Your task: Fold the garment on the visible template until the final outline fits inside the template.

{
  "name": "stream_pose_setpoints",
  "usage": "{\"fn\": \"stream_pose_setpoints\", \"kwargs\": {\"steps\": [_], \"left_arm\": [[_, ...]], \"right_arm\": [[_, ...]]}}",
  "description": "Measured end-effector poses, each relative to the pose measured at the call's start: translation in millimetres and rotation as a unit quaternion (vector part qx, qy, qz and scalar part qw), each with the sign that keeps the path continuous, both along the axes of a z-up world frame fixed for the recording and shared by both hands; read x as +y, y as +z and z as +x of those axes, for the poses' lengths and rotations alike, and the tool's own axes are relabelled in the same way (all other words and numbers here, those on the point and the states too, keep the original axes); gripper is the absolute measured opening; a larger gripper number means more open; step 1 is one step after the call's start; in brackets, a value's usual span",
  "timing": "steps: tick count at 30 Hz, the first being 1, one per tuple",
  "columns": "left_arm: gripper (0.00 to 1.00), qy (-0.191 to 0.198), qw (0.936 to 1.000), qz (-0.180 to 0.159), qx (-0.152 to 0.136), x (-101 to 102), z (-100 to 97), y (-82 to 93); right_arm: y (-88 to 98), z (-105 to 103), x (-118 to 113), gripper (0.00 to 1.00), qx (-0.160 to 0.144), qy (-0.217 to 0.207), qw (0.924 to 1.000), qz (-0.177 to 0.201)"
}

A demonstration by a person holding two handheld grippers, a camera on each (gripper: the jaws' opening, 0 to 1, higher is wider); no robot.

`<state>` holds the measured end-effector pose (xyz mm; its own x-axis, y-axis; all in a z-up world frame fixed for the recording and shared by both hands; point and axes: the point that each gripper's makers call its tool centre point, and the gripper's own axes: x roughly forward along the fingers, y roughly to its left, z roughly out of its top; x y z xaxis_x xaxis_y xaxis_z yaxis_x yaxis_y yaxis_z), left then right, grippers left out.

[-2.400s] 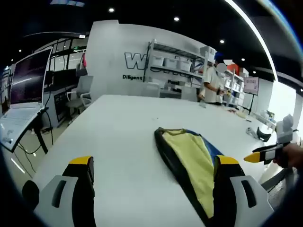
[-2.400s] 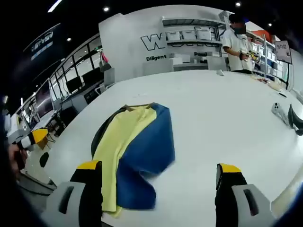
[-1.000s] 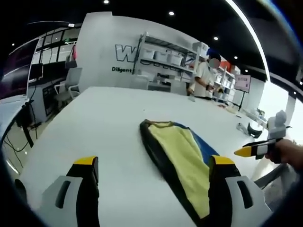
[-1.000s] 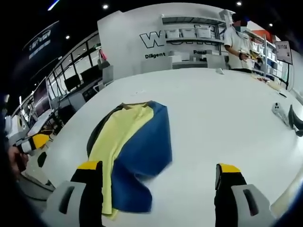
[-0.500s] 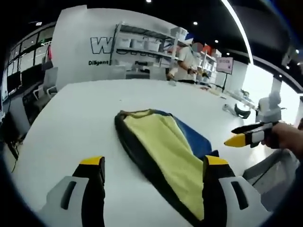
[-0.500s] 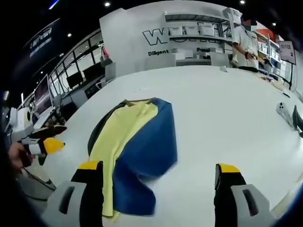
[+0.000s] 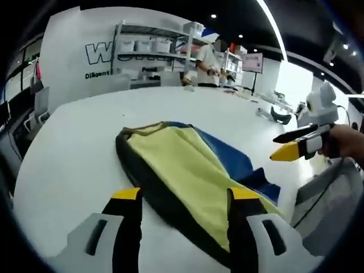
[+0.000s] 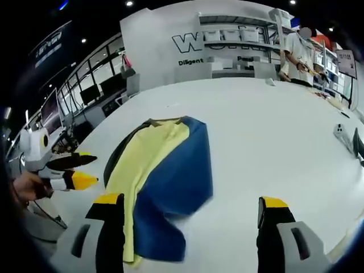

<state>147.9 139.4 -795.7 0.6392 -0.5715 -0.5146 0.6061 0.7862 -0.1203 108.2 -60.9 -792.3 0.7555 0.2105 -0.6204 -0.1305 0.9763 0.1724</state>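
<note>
**Loose folds at risk as tongs close in**

A yellow, blue and black fabric garment (image 8: 159, 182) lies partly folded on the white table (image 8: 267, 136). Both the left gripper (image 7: 183, 196) and right gripper (image 8: 190, 202) gape empty. A single-layer pinch could drag the folds apart.

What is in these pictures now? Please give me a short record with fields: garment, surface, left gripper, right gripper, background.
garment: yellow, blue and black cloth, folded long, lying flat
surface: white table
left gripper: jaws apart, over the garment's near edge, holding nothing
right gripper: jaws apart, above the garment's blue end, holding nothing
background: person standing by shelves; template outline cannot be made out
</note>
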Motion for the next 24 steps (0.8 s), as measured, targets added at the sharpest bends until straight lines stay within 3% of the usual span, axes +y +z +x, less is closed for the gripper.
{"fn": "stream_pose_setpoints", "kwargs": {"steps": [5,12,16,24], "left_arm": [[0.44,-0.019,0.9994,0.021,0.018,-5.7,3.1,-19.2],[0.38,-0.029,0.9989,0.024,0.027,-12.2,5.1,-27.7],[0.26,-0.025,0.9985,0.022,0.044,-13.3,5.2,-34.9],[0.23,-0.031,0.9971,0.04,0.056,-18.9,4.6,-50.4]], "right_arm": [[1.8,0.8,1.5,0.96,-0.005,0.002,1.0,0.003],[0.4,1.3,-1.3,0.96,-0.002,-0.001,1.0,0.001],[-0.1,2.0,-0.4,0.95,-0.001,0.0,1.0,0.002],[-4.4,-0.1,0.8,0.95,0.006,0.002,1.0,0.001]]}}
